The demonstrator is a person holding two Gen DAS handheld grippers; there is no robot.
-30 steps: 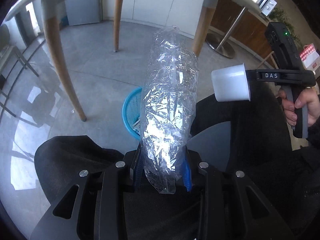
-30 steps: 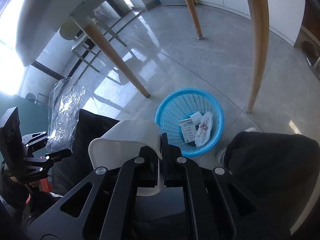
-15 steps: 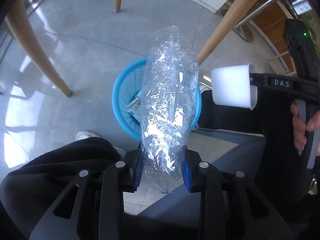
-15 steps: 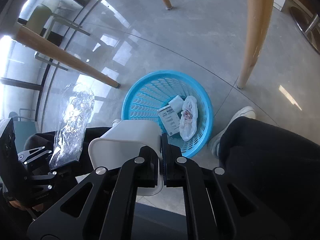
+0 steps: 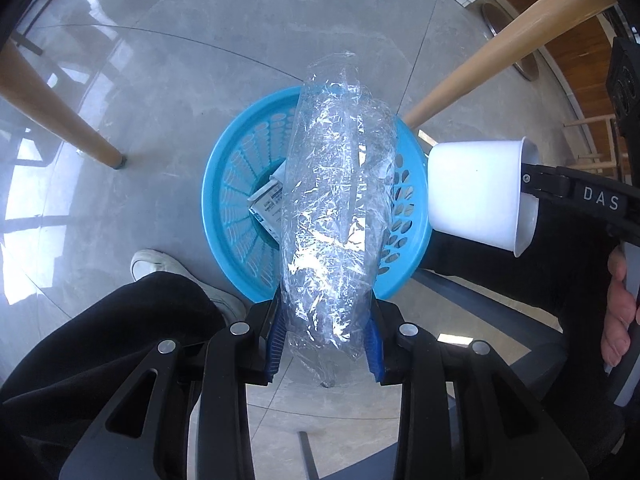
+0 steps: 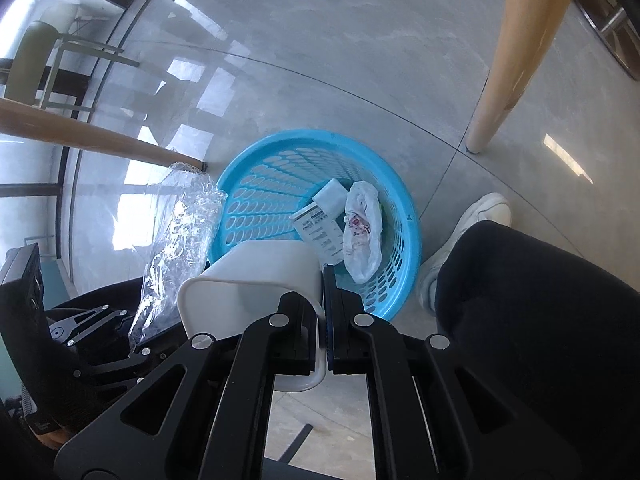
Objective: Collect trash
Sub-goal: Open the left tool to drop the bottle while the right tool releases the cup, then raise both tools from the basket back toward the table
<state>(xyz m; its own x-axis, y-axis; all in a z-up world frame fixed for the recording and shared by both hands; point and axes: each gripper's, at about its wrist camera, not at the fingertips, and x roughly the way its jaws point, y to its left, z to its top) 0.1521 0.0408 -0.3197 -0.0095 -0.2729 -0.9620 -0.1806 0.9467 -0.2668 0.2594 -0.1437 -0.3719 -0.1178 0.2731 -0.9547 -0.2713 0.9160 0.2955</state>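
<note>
My left gripper point(image 5: 325, 330) is shut on a crumpled clear plastic bag point(image 5: 334, 208) and holds it right above the blue trash basket point(image 5: 224, 200). My right gripper point(image 6: 323, 312) is shut on the rim of a white plastic cup point(image 6: 256, 280), held over the near edge of the basket point(image 6: 396, 200). The basket holds a small printed box point(image 6: 320, 232), a white block and a crumpled white wrapper point(image 6: 362, 232). The cup point(image 5: 480, 192) and the right gripper also show in the left wrist view, to the right of the basket. The bag point(image 6: 180, 240) also shows in the right wrist view.
The basket stands on a grey tiled floor between wooden table legs point(image 5: 500, 52) point(image 5: 52, 116) point(image 6: 516, 52). The person's black-trousered legs and white shoes point(image 5: 176, 276) point(image 6: 464, 236) flank the basket. A chair stands far off by the window point(image 6: 36, 68).
Both grippers have tilted down and moved closer over the basket with their loads. The basket now sits directly under the bag; the cup has come over its near rim.
</note>
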